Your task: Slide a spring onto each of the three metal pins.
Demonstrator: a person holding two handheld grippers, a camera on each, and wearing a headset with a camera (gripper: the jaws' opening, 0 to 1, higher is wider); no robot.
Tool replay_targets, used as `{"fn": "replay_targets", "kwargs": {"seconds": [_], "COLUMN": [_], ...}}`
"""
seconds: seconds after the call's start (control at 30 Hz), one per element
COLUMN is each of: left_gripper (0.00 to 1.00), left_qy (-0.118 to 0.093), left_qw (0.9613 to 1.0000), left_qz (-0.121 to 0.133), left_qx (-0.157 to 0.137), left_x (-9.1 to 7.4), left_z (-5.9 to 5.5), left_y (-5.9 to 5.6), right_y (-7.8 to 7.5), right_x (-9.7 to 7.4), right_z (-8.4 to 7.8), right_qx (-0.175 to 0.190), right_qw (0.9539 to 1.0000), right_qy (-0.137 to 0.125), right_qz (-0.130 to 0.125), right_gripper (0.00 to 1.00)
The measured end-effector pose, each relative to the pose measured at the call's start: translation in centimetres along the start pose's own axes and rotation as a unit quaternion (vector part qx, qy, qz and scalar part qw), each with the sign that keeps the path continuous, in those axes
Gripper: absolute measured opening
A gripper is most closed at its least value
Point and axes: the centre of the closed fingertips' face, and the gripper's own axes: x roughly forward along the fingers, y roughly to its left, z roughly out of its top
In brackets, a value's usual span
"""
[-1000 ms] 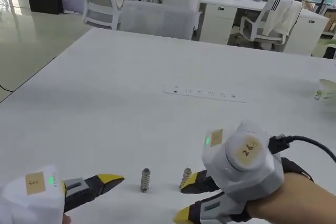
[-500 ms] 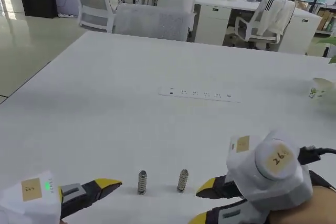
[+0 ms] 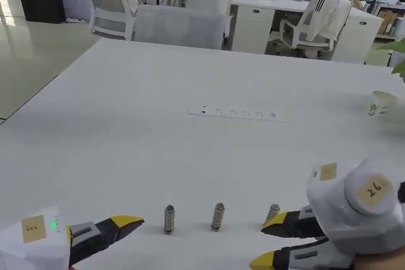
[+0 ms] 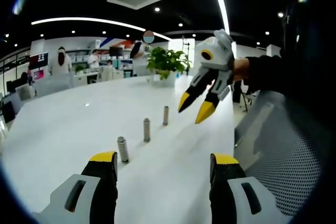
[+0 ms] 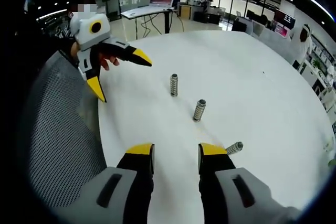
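My left hand-held gripper (image 4: 164,158), jaws spread, hangs left of the middle grey coiled metal spring (image 3: 218,215); my right hand-held gripper (image 3: 268,239), spread too, hangs right of it. A left spring (image 3: 169,218) and a right spring (image 3: 273,212) flank it on the white counter (image 3: 190,156).

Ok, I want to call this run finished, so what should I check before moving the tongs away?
1. All standing in a row, left spring, middle spring, right spring: ok.
2. The left tongs open, empty: ok.
3. The right tongs open, empty: ok.
4. The right tongs clear of the right spring: cannot tell, a tip sits right beside it.
5. The pins inside the springs: cannot tell, hidden.
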Motion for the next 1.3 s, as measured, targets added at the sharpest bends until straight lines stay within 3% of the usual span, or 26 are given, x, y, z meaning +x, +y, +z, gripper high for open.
{"fn": "replay_targets", "kwargs": {"seconds": [0.6,1.1,1.3], "left_gripper": [0.68,0.68,0.68], "left_qy": [0.003,0.001,0.001], "left_qw": [1.0,0.9999,0.9998], "left_qz": [0.003,0.006,0.007], "left_qx": [-0.002,-0.012,-0.016], "left_x": [0.0,0.0,0.1], "left_z": [-0.1,-0.2,-0.4], "left_y": [0.1,0.3,0.4], "right_y": [-2.2,-3.3,-3.2], "right_x": [-1.6,-1.7,-1.5], "right_z": [-1.7,-2.7,-2.6], "right_qx": [0.031,0.026,0.007], "right_qw": [0.9988,0.997,0.9952], "right_qy": [-0.028,-0.061,-0.088], "right_qz": [-0.028,-0.042,-0.042], "right_gripper": [0.36,0.5,0.53]}}
